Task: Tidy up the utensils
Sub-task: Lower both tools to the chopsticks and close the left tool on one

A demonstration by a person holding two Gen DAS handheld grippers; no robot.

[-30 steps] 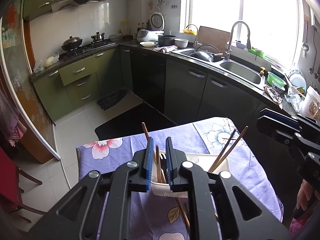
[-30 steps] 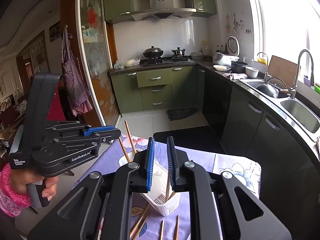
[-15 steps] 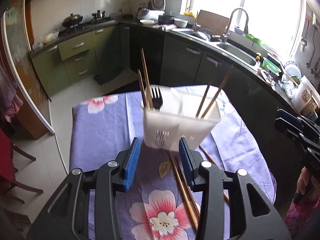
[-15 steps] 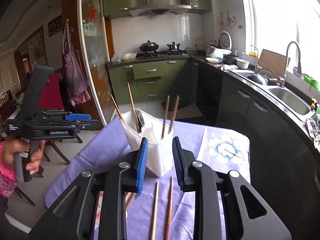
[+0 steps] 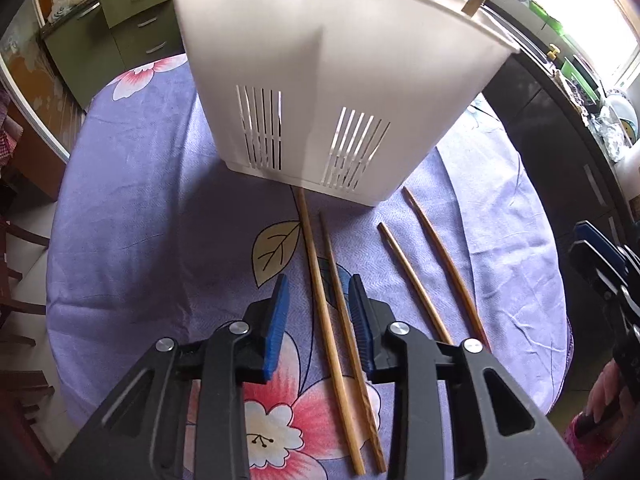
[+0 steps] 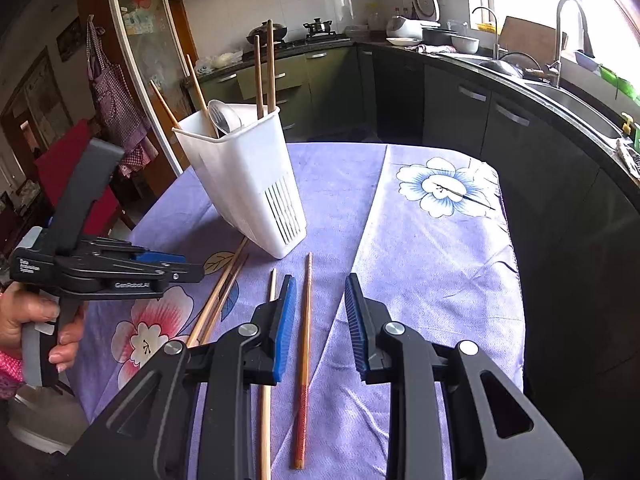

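Note:
A white slotted utensil holder stands on the purple flowered tablecloth. It holds several chopsticks and a spoon. My left gripper points steeply down, its jaws closing. Two wooden chopsticks lie on the cloth between the pads, and gaps still show. Two more chopsticks lie to the right. My right gripper is open over a reddish chopstick that lies near its left pad. A pale chopstick lies just outside that pad. A hand holds the left gripper at the left.
The table's far edge drops toward dark cabinets and a counter with a sink. A red chair stands left of the table. The right gripper and a hand show at the right edge of the left wrist view.
Both grippers have come down from above the holder to the chopsticks on the cloth. Both jaws went from shut to open. The left jaws are narrower than half a second ago.

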